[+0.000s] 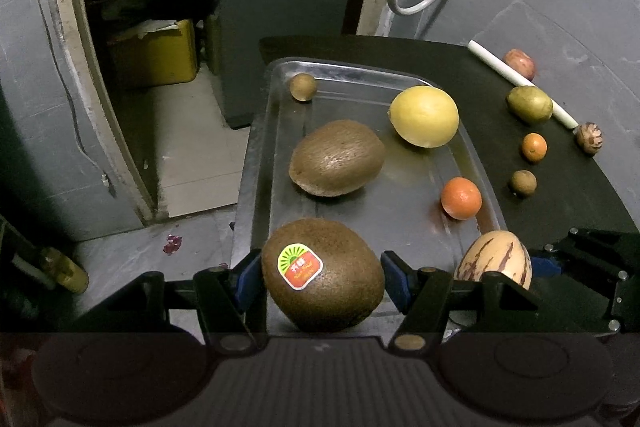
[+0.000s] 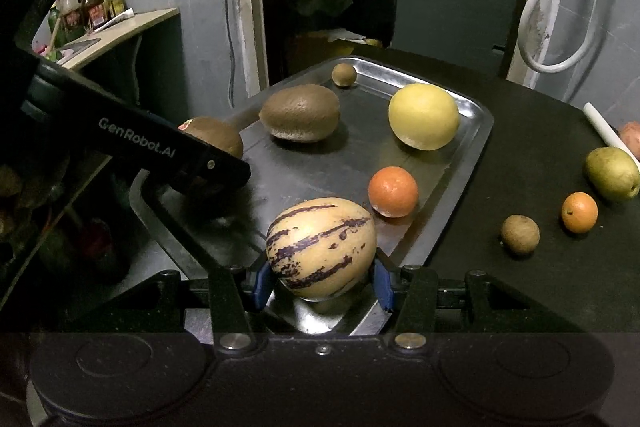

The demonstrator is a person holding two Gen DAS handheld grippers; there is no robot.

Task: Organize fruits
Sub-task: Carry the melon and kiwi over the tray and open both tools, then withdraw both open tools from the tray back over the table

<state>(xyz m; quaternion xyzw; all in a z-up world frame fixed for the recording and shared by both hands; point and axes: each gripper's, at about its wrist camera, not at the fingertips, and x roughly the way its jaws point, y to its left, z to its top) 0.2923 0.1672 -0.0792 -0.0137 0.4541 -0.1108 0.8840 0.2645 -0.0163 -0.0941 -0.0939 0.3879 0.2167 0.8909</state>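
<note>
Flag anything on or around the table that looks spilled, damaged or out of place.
A dark red splatter marks the floor left of the metal tray, like a spill or crushed fruit. A white stick lies among the loose fruit on the black table. The fruit itself looks undamaged.

left tongs (image 1: pixel 322 277) gripping, right tongs (image 2: pixel 320 277) gripping

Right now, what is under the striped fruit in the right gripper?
Bare metal tray shows below the striped fruit, near its front edge. Whether the fruit touches the tray is unclear; its underside is hidden.
</note>
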